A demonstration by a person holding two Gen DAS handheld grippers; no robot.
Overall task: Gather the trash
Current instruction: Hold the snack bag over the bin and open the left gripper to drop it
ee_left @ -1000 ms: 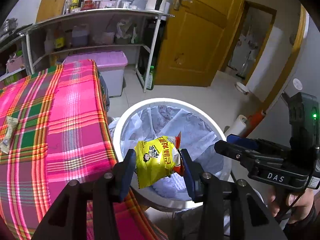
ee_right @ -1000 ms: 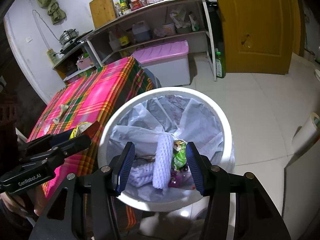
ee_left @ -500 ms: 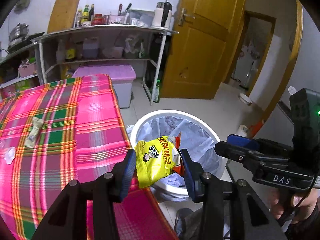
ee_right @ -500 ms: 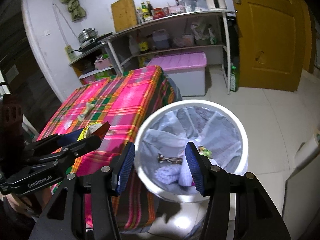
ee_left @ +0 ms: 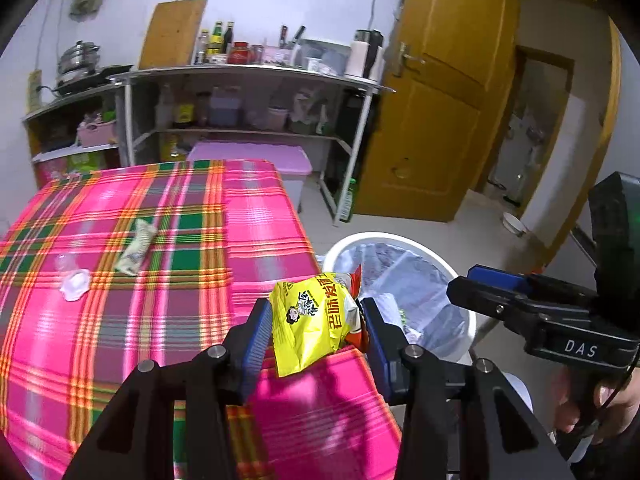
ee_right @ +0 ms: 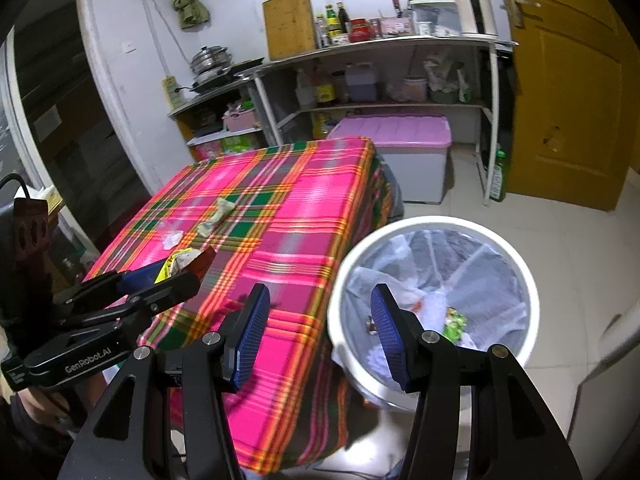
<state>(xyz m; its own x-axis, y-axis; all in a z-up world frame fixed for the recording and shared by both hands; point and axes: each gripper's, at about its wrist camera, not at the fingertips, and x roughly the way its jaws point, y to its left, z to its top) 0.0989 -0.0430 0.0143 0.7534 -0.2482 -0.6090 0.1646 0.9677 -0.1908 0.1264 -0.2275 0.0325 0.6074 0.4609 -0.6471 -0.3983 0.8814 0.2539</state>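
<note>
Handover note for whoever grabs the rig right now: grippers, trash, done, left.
Left gripper: jaws shut on the yellow snack bag, held over the table's near corner, not over the bin.
Right gripper: jaws open, nothing between them, at the gap between table edge and bin.
White bin, lined with a bag, stands on the floor beside the table; some trash already lies inside.
On the plaid tablecloth: a crumpled wrapper and a small white scrap.
Left: drop the snack bag in the bin, then collect those two.
</note>
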